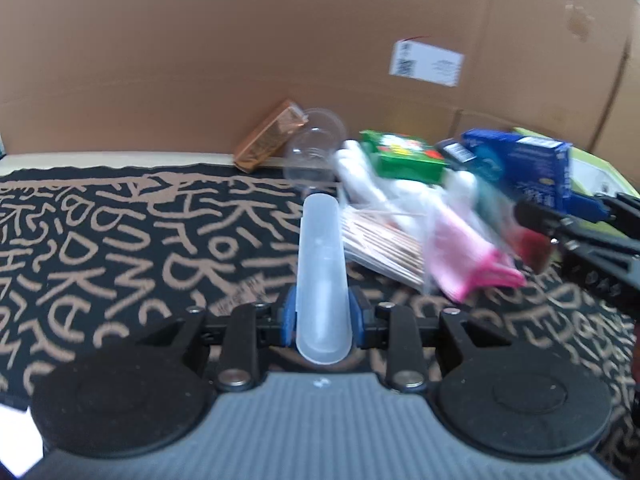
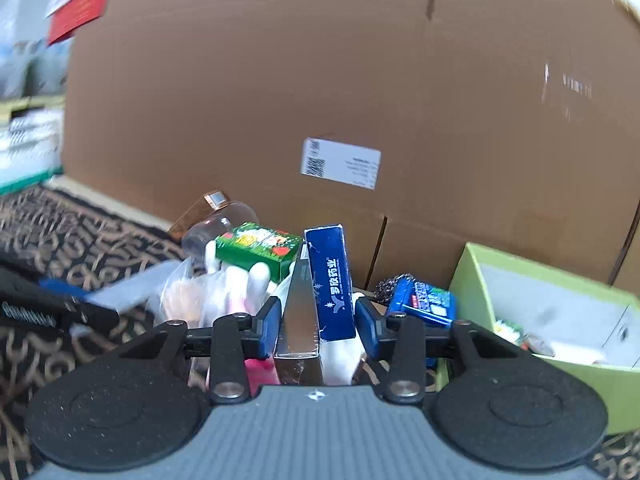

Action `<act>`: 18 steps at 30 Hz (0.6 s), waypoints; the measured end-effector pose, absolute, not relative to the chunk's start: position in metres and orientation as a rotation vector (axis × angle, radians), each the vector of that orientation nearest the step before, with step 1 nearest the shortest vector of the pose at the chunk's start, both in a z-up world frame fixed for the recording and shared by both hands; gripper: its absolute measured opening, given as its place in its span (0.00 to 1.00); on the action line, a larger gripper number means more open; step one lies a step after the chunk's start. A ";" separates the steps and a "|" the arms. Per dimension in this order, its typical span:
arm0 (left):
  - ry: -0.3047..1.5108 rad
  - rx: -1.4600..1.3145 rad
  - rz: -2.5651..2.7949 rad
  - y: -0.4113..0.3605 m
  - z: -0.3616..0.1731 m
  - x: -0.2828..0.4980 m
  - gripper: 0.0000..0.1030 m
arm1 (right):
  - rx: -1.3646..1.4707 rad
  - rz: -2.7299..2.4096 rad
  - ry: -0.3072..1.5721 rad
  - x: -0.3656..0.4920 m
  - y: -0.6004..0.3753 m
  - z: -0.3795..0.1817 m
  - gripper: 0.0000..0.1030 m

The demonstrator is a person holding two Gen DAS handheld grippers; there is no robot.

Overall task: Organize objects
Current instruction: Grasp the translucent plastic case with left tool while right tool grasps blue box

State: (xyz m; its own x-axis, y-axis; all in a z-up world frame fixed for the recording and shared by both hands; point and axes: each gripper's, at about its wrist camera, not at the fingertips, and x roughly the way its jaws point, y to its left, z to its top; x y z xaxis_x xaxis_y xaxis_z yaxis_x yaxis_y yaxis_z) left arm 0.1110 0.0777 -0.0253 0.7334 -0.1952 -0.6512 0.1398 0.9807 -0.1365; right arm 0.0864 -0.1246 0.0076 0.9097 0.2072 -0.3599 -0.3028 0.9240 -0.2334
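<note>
Clutter sits along the back edge of the patterned mat (image 1: 120, 240), against the cardboard box (image 1: 280, 40). At the far left of the pile an amber box (image 1: 270, 140) leans beside a clear cup (image 1: 316, 144). The left gripper (image 1: 322, 316) is clamped on a frosted plastic tube (image 1: 322, 264), lifted clear of the mat, pointing at the pile. Next come a packet of wooden sticks (image 1: 380, 244), a bag of pink items (image 1: 468, 264) and a green carton (image 1: 404, 156). The right gripper (image 2: 316, 322) has its jaws around a blue box (image 2: 330, 280), seemingly gripping it. At the right edge stands the green bin (image 2: 560, 280), probably the destination. To do this well, carry the blue box level, clear the bin's near wall, and keep both tools apart.
</note>
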 end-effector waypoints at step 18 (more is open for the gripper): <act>0.731 -0.096 -0.216 0.063 -0.030 0.051 0.26 | -0.486 0.489 0.388 -0.024 -0.140 -0.011 0.68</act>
State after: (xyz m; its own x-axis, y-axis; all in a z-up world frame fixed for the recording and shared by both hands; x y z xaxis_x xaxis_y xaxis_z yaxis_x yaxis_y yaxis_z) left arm 0.0509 0.0631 -0.0295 0.7234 -0.2287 -0.6515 0.1617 0.9734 -0.1622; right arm -0.0238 -0.1398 -0.0114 0.8148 0.3504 -0.4618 -0.5294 0.7744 -0.3464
